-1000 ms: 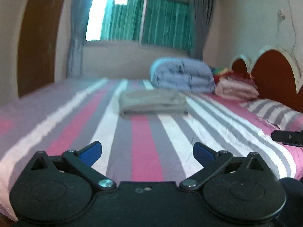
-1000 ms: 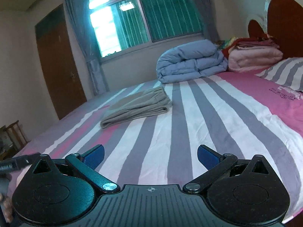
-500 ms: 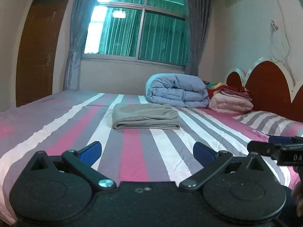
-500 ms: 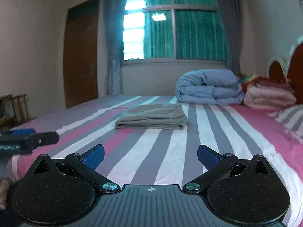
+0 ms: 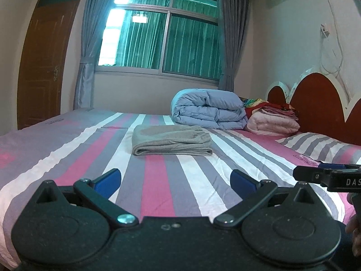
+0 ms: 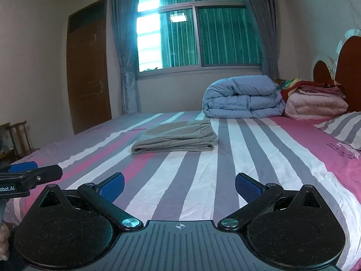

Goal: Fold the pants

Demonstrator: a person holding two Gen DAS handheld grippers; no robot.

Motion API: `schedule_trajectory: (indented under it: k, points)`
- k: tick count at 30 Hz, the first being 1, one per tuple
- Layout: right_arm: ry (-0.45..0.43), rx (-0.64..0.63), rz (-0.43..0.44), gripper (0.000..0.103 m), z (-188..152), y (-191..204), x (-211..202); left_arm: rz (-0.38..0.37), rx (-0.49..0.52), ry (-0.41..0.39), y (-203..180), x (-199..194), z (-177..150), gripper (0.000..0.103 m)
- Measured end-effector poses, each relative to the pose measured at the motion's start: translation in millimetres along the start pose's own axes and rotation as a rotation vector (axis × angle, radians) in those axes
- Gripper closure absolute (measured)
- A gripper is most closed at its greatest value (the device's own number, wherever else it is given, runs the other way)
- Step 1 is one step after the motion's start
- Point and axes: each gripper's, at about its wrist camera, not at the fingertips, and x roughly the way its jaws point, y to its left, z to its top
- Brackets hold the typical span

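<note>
The grey pants [image 5: 171, 143] lie folded into a flat rectangle in the middle of the striped bed [image 5: 158, 185], also seen in the right wrist view as the same pants [image 6: 178, 139]. My left gripper [image 5: 176, 184] is open, well short of the pants, with nothing between its blue pads. My right gripper [image 6: 179, 187] is open too, at about the same distance from them. Each gripper shows at the edge of the other's view: the right gripper [image 5: 329, 177] and the left gripper [image 6: 24, 176].
A rolled blue duvet [image 5: 209, 111] and a stack of pink and red blankets [image 5: 273, 120] lie at the far side by the red headboard [image 5: 315, 103]. A striped pillow [image 5: 320, 146] is to the right. A wooden chair [image 6: 18, 135] stands left of the bed.
Both cameras have tilted up and levelled, so window and walls now fill more of the view. Both grippers stay open and back from the folded pants, which have not moved.
</note>
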Motion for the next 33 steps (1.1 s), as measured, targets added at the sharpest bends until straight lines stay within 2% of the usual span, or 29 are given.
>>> schedule_trajectory:
  k: [33]
  points:
    - [0.0,-0.004,0.0,0.0,-0.6,0.8,-1.9,-0.002,0.004,0.001,-1.3,-1.1,-0.1,0.006]
